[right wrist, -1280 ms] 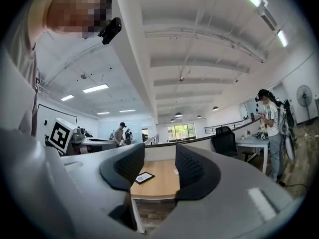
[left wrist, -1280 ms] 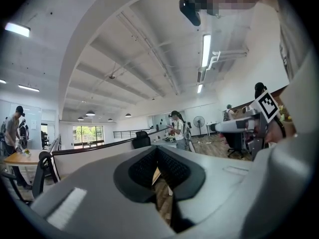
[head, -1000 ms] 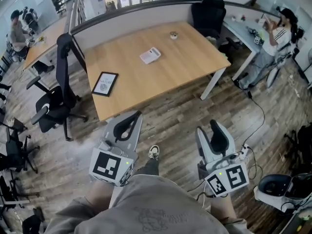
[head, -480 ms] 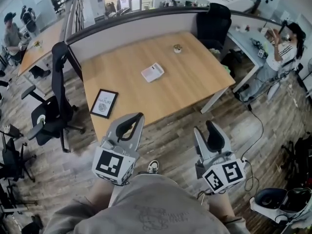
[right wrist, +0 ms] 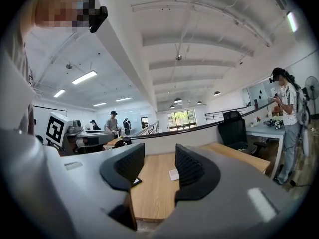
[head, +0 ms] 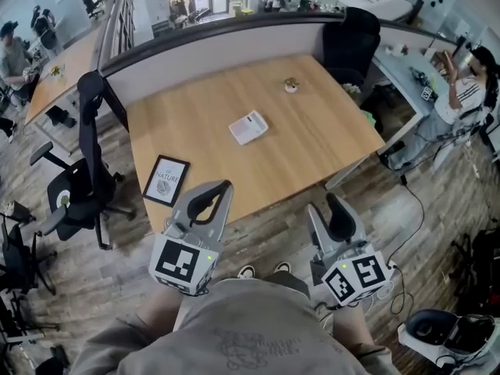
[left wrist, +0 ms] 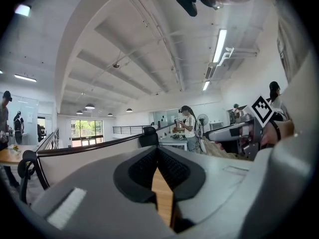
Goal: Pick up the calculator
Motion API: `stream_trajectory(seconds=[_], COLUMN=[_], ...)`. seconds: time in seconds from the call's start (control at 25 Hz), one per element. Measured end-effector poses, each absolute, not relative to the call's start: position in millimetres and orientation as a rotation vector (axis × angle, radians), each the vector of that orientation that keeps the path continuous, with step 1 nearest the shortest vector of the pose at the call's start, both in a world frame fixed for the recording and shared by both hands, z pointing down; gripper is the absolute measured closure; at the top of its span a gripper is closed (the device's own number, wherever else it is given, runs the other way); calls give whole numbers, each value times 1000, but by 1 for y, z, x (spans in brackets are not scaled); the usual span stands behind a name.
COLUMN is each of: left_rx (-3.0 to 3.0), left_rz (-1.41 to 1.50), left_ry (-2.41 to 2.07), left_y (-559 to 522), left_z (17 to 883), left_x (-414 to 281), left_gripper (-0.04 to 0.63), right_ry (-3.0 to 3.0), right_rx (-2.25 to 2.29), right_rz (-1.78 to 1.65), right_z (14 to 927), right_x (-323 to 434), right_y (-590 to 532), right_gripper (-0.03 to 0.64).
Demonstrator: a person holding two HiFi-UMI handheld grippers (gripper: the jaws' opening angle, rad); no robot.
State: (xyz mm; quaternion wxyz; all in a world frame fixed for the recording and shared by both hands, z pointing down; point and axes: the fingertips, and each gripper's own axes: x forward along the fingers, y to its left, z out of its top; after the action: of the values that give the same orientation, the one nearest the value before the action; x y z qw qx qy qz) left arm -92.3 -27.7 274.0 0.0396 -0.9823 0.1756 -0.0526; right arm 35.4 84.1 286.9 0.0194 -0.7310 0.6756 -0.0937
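Since the earlier frame the desk (head: pixel 328 139) has drawn nearer; its near edge now lies just ahead of both grippers. Calculator (head: pixel 248 127): white, flat at mid-desk, well apart from both grippers, bare tabletop between. Left gripper (head: pixel 209 201): jaws closed tip to tip, holding nothing. Right gripper (head: pixel 334 213): jaws parted, empty, calculator framed in the gap. Picture frame (head: pixel 166 180): near left corner. Small ornament (head: pixel 291 86): far right. Black office chair (head: pixel 82 180): left of desk; second chair (head: pixel 350 36): far right corner.
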Motion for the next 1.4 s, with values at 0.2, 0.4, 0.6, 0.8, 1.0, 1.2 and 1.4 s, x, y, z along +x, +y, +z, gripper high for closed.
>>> stream_trajectory(seconds=[0.2, 0.4, 0.6, 0.8, 1.0, 1.2, 1.4], left_rx=[-3015, -3007, -2970, -2951, -2910, -2842, -2793], left_rz=[-191, -218, -210, -244, -267, -276, -302], left_ry=[587, 677, 769, 889, 1014, 1128, 1260], left_y=[-53, -79, -106, -133, -159, -178, -187], left_z=[282, 287, 284, 282, 281, 277, 279], left_x=[-77, -49, -11, 29, 62, 89, 97], left_gripper=[595, 595, 595, 595, 595, 595, 595], right_ry=[2135, 2185, 2284, 2384, 2478, 2567, 2646], right_rx=[-2244, -2198, -2121, -2034, -1941, -1827, -1732], right_rz=[-304, -295, -259, -261, -282, -292, -289], right_z=[297, 299, 289, 286, 291, 294, 299], right_x=[57, 95, 131, 176, 214, 245, 262], right_y=[53, 22, -12, -54, -91, -122, -144], right_gripper=[439, 439, 439, 439, 439, 439, 440])
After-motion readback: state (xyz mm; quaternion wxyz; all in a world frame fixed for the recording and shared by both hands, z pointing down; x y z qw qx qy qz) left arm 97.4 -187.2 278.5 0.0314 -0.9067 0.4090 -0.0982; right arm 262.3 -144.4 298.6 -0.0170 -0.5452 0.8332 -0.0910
